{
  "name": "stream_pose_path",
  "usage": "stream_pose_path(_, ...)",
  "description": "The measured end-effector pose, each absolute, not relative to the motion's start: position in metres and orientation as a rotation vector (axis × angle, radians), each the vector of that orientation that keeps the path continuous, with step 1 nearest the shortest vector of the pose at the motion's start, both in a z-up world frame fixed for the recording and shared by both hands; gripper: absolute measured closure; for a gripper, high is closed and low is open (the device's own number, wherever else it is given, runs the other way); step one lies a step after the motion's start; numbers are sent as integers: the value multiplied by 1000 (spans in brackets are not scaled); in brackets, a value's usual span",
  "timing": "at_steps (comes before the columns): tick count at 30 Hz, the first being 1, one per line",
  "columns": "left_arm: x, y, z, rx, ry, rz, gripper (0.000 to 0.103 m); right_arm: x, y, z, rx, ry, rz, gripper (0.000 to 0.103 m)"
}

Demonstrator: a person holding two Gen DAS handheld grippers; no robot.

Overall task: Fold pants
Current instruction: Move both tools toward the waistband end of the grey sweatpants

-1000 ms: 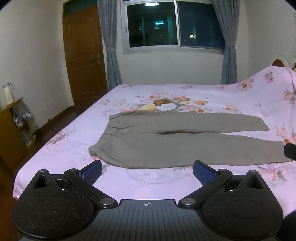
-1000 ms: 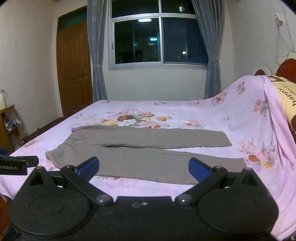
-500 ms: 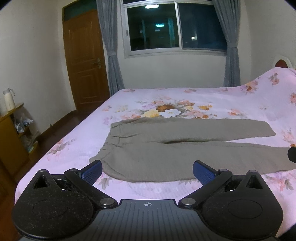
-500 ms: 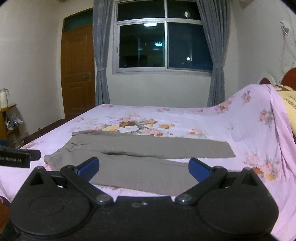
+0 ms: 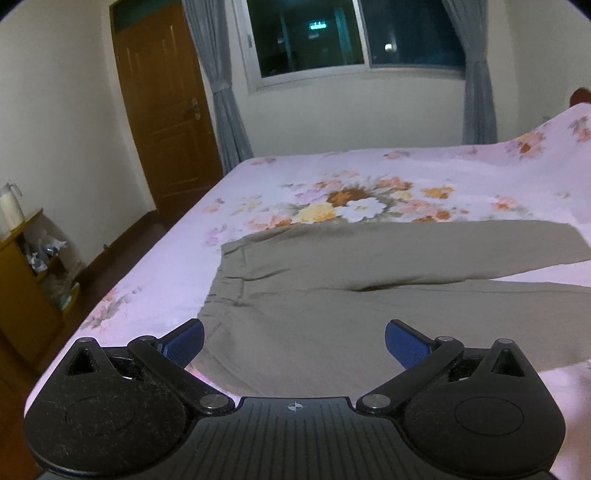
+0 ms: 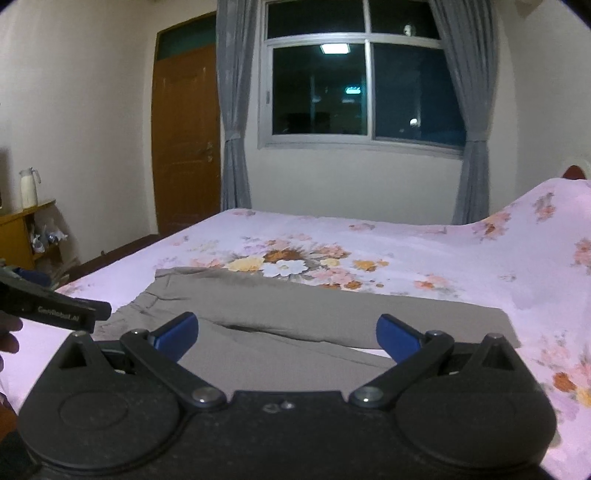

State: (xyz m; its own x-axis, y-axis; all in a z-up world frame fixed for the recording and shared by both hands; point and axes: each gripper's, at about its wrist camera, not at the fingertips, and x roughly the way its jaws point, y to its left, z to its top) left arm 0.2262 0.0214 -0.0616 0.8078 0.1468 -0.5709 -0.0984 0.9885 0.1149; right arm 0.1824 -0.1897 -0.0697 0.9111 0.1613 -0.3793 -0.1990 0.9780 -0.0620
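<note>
Grey-brown pants (image 5: 332, 288) lie flat on the pink floral bed (image 5: 369, 173), waistband to the left, both legs stretching right. My left gripper (image 5: 294, 341) is open and empty, low over the near waist and hip part of the pants. My right gripper (image 6: 287, 334) is open and empty, over the near leg of the pants (image 6: 332, 310) close to the crotch. The left gripper's body shows at the left edge of the right wrist view (image 6: 55, 310).
The bed's left edge drops to a dark floor. A wooden cabinet (image 5: 22, 280) with a white jug stands at the left wall. A brown door (image 5: 166, 103), curtains and a dark window (image 5: 351, 33) are behind the bed. The bedspread rises over pillows at the right (image 6: 554, 221).
Both grippers have moved forward and down towards the pants, which now fill more of both views. Both stay open. The pants have not moved.
</note>
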Motion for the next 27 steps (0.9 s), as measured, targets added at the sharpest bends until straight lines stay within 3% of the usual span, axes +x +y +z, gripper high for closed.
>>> stream_pose_path(9, 309, 44, -90, 115, 615, 208, 0, 274, -181, -96, -68, 458, 241, 0)
stream_pose_path(16, 379, 76, -131, 81, 764, 218, 0, 344, -160, -112, -97, 502, 281, 0)
stream_pose_path(27, 460, 127, -169, 39, 839, 241, 0, 431, -127, -148, -134, 545, 340, 0)
